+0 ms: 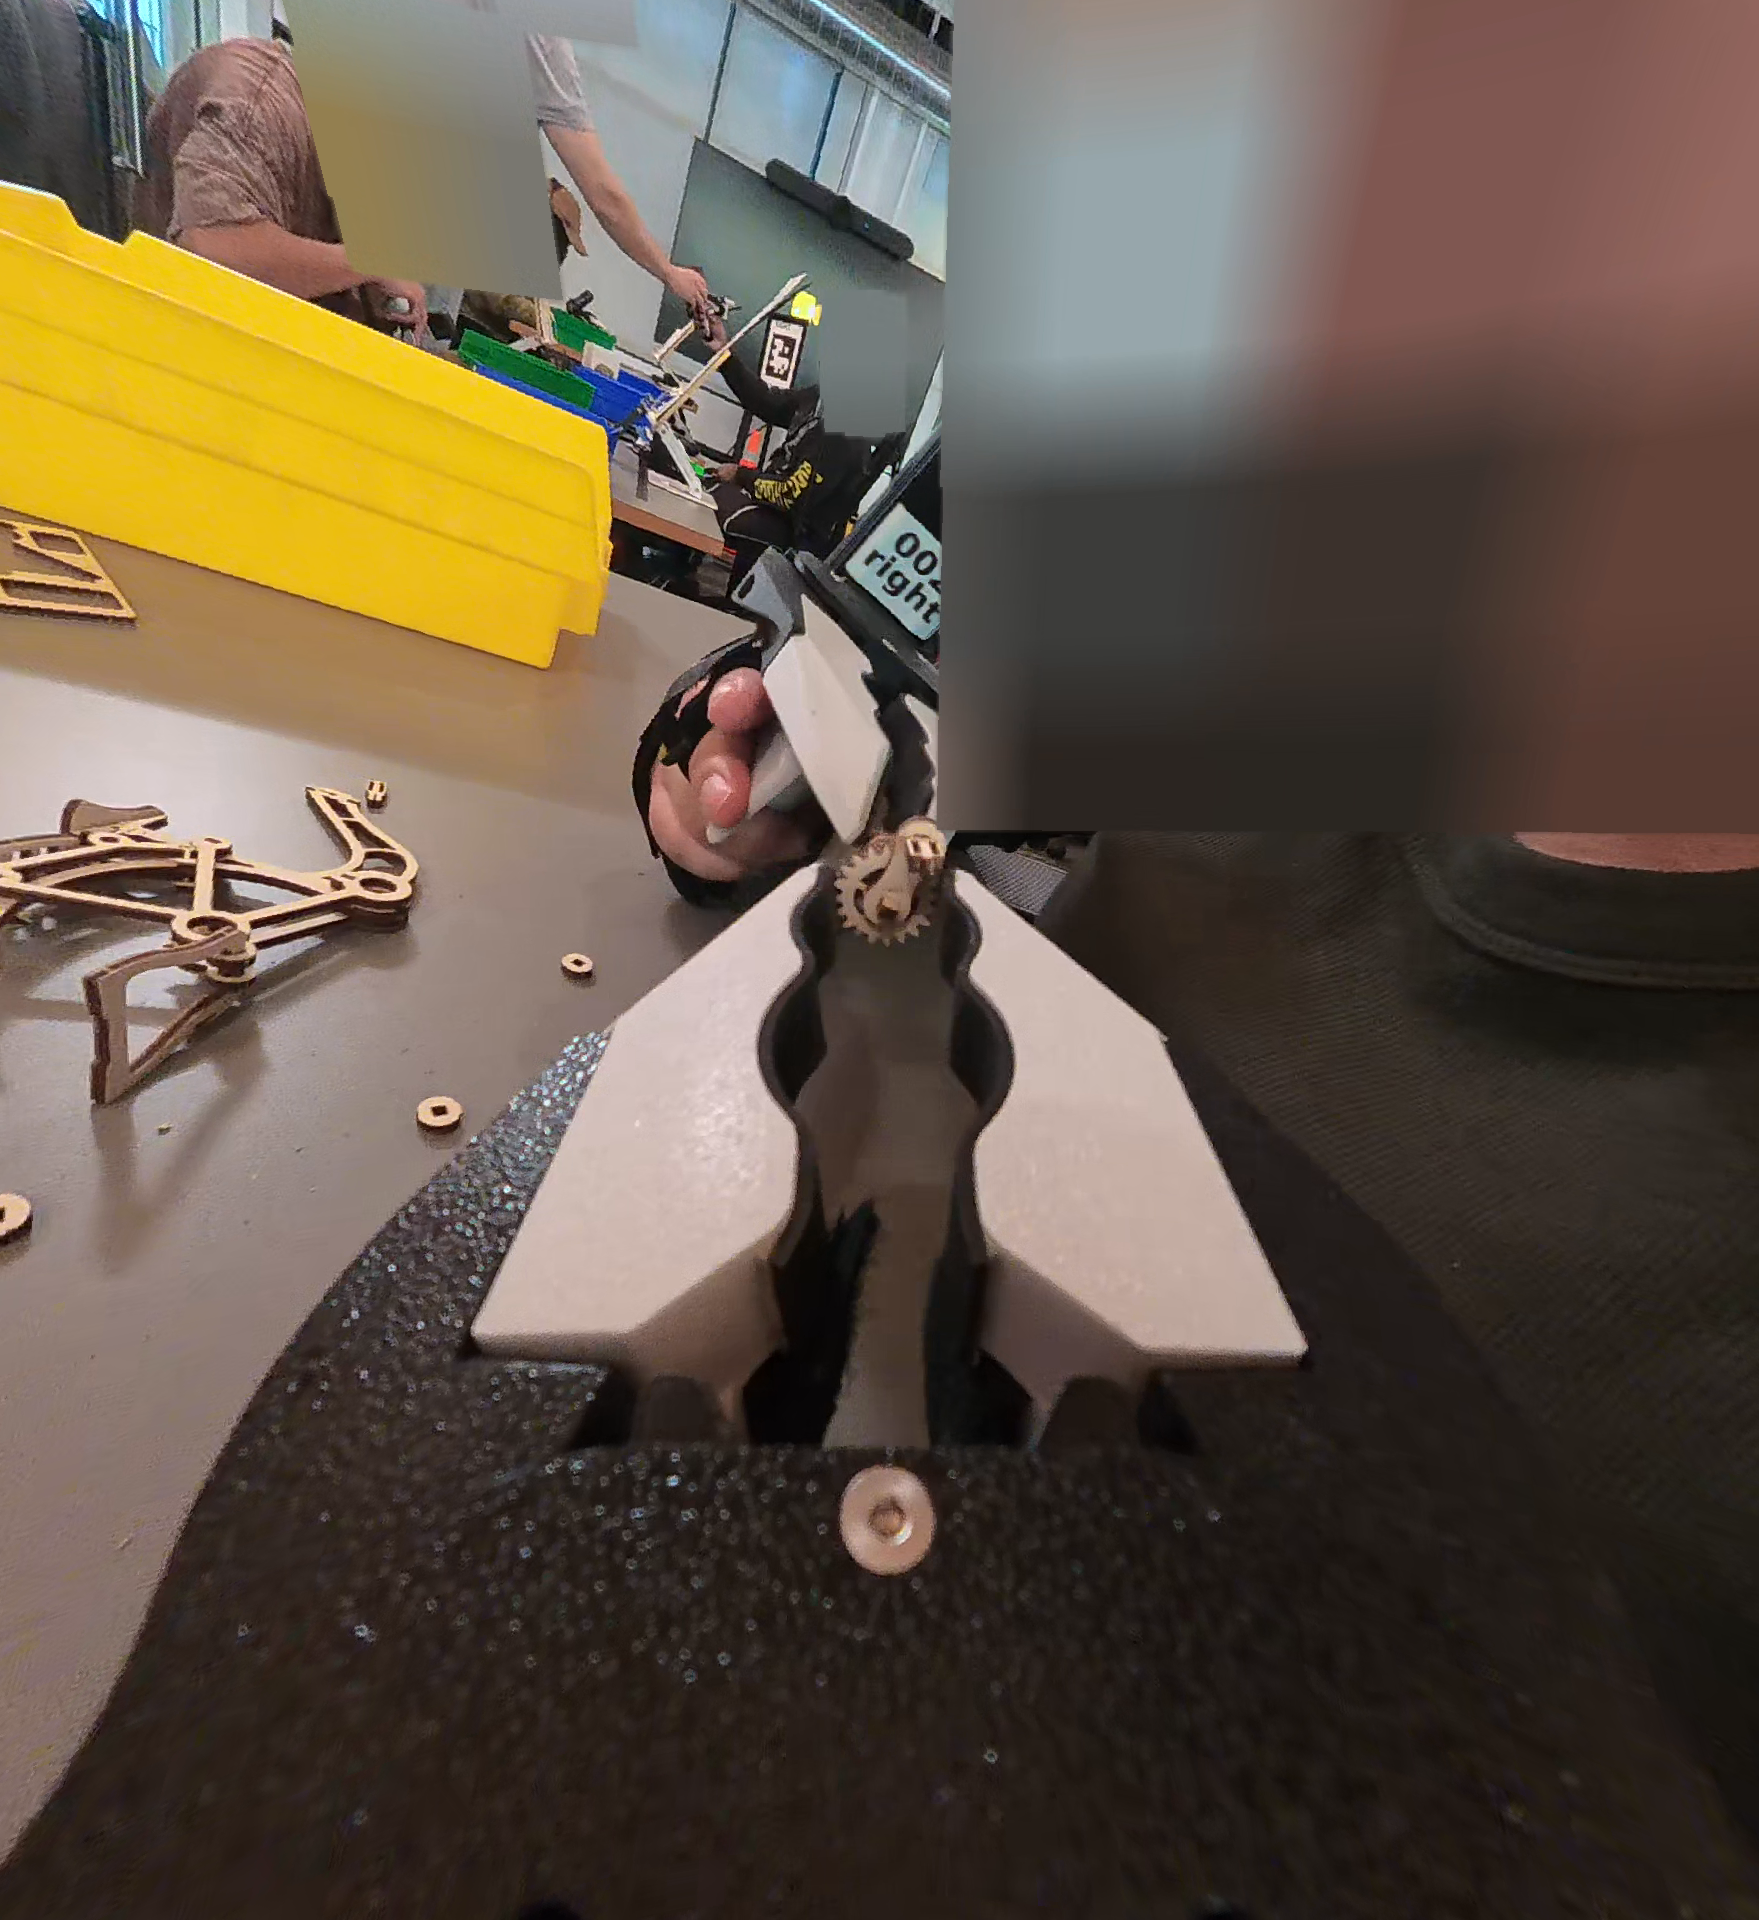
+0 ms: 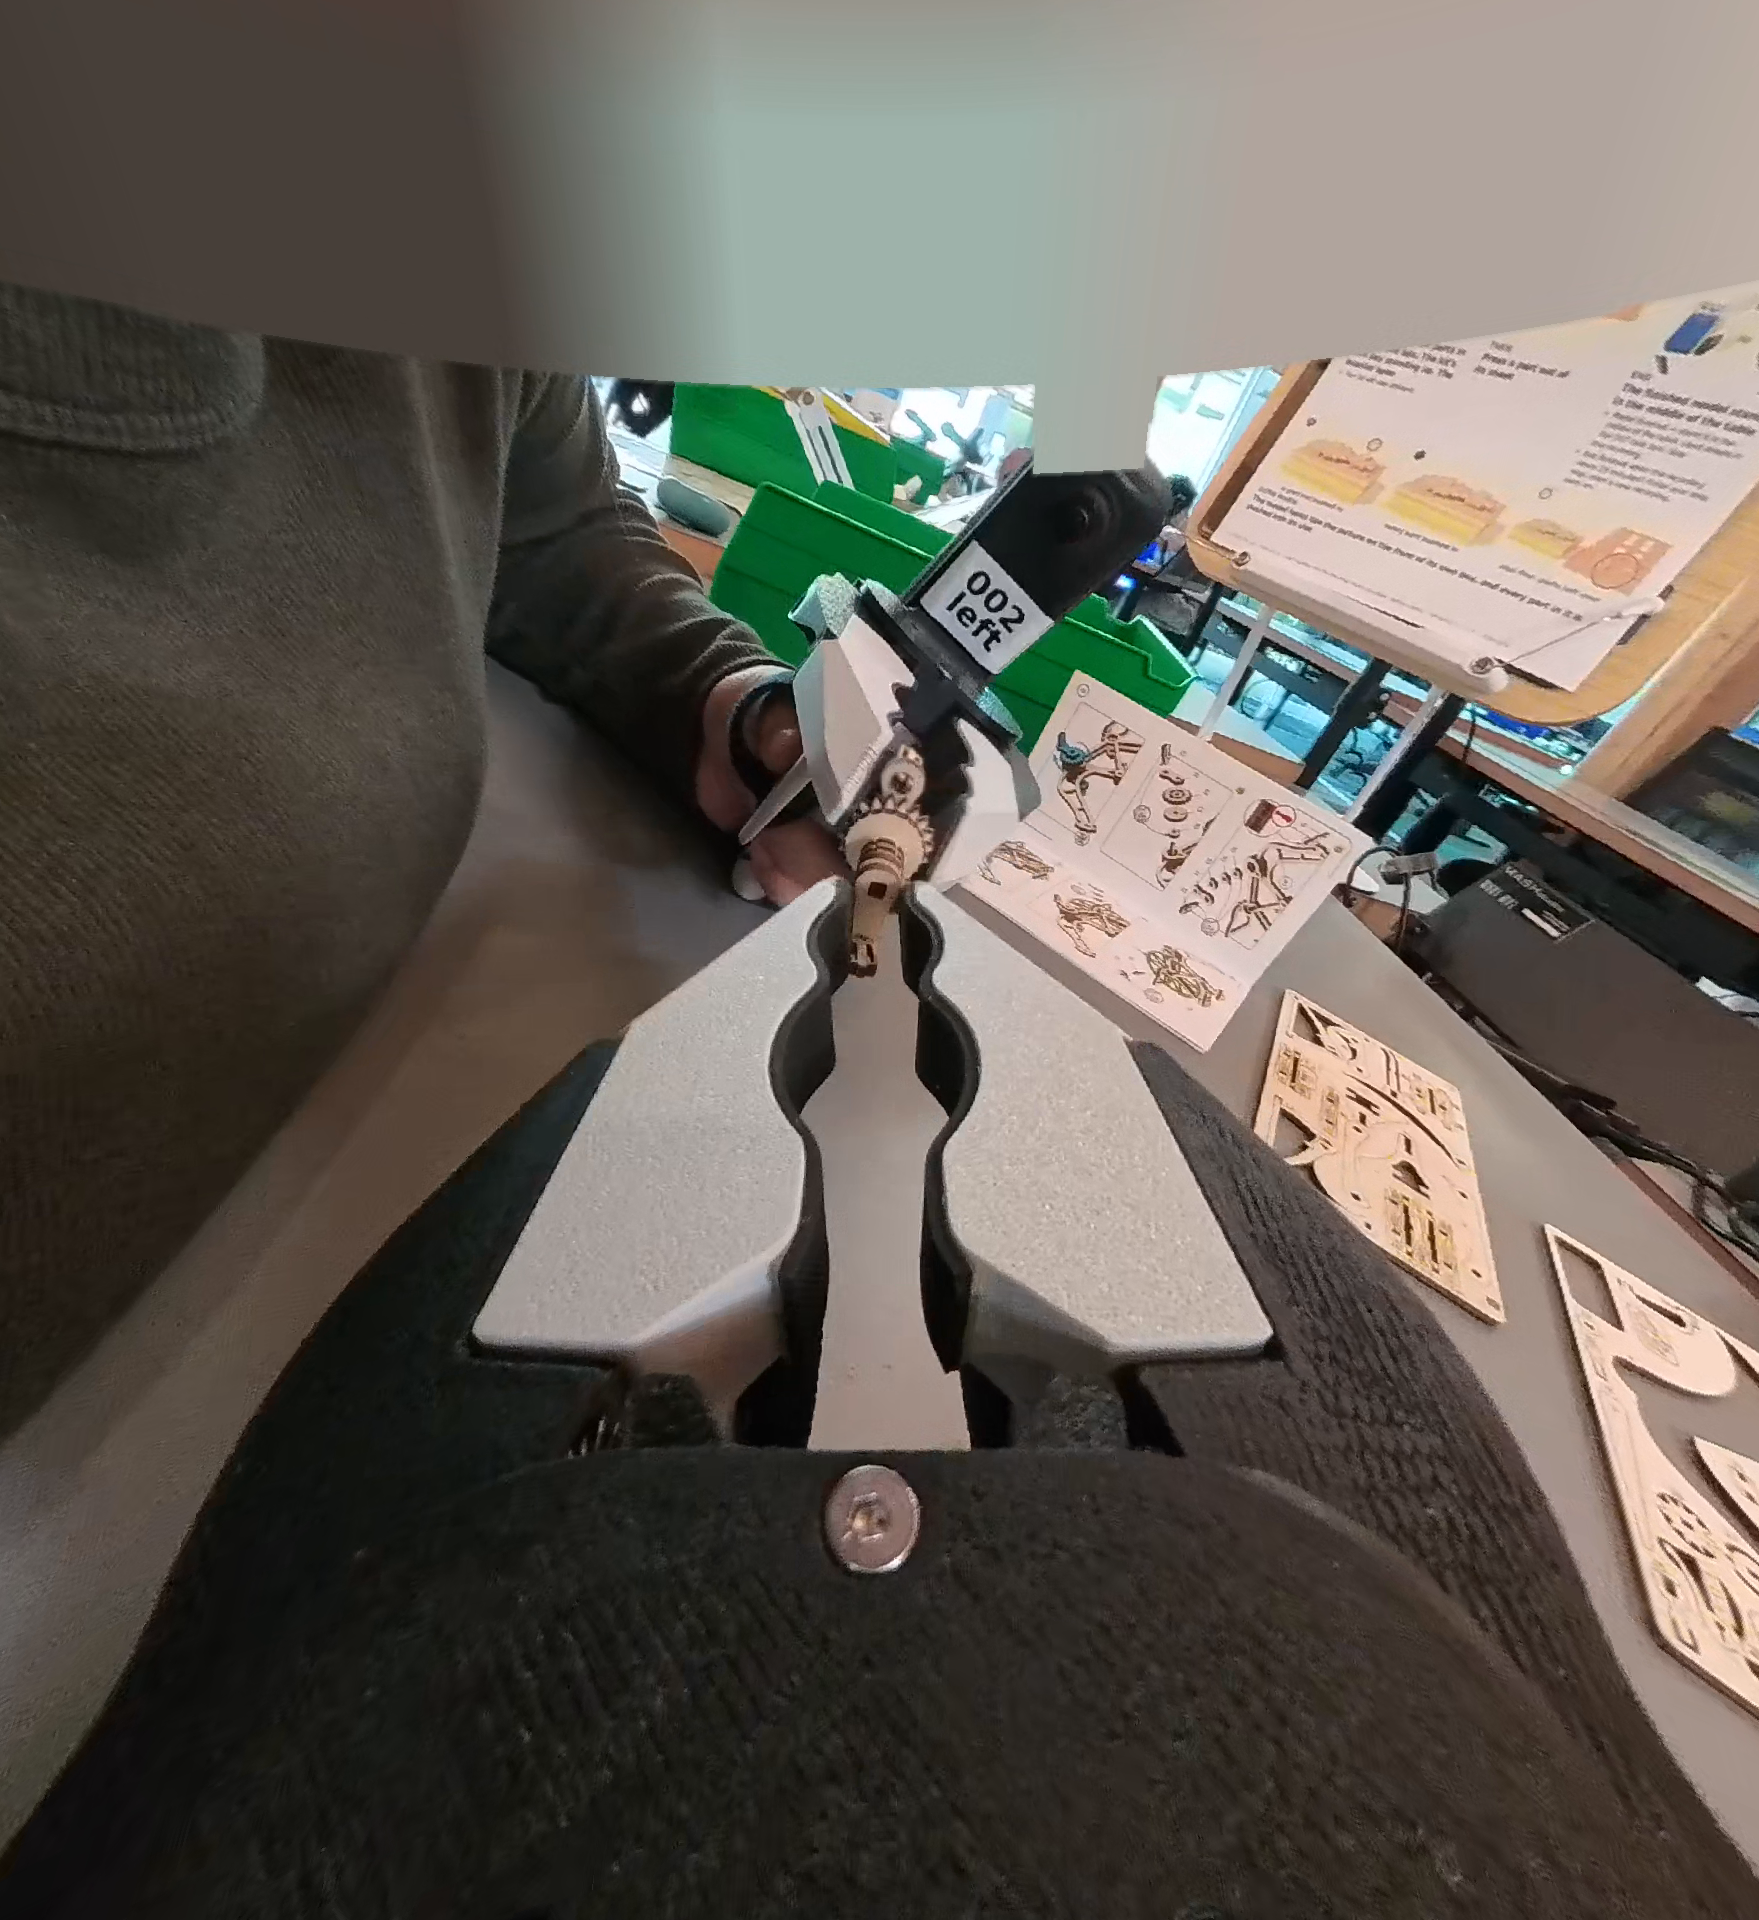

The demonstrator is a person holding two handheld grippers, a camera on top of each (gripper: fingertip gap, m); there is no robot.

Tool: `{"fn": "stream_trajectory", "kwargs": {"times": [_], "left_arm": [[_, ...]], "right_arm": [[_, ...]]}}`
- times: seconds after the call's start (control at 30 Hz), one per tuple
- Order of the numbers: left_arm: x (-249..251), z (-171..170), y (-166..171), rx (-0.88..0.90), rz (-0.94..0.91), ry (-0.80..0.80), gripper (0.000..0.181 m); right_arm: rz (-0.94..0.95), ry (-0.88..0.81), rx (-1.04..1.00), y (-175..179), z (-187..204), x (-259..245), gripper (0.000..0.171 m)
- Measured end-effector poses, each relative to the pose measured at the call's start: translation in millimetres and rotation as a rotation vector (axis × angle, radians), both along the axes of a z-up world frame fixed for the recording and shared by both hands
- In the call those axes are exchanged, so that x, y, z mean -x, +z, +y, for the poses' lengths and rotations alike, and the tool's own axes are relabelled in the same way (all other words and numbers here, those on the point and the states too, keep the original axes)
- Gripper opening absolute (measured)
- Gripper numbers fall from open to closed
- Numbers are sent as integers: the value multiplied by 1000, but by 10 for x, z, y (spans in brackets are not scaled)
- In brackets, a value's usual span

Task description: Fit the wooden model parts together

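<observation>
Gear (image 1: 880, 891) pinched in left tongs (image 1: 885, 883) faces axle (image 2: 870, 914), long axis pointing straight at it, gripped by right tongs (image 2: 870, 899) above grey tabletop (image 1: 335, 727)

A yellow bin (image 1: 262, 416) sits on the grey worktop (image 1: 283, 727); green bins (image 2: 833, 540) and a clipboard stand (image 2: 1540, 499) are behind.

Matt wooden gear (image 1: 880, 891), glossy yellow plastic bin (image 1: 262, 416).
</observation>
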State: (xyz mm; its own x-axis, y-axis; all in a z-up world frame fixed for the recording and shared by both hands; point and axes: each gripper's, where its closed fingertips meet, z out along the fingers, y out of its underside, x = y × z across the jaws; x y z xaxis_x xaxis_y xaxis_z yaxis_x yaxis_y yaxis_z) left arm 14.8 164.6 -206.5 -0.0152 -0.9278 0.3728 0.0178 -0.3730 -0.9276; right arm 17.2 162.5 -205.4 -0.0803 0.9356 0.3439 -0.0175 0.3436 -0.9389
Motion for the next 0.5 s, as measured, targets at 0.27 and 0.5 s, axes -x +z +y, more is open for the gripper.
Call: {"fn": "stream_trajectory", "kwargs": {"times": [0.27,0.5], "left_arm": [[5,14,2,14,-5,2,17],[6,22,3,29,-11,9,17]], "right_arm": [[3,1,4,5,-6,-4,0],[2,-8,14,6,5,2,0]]}}
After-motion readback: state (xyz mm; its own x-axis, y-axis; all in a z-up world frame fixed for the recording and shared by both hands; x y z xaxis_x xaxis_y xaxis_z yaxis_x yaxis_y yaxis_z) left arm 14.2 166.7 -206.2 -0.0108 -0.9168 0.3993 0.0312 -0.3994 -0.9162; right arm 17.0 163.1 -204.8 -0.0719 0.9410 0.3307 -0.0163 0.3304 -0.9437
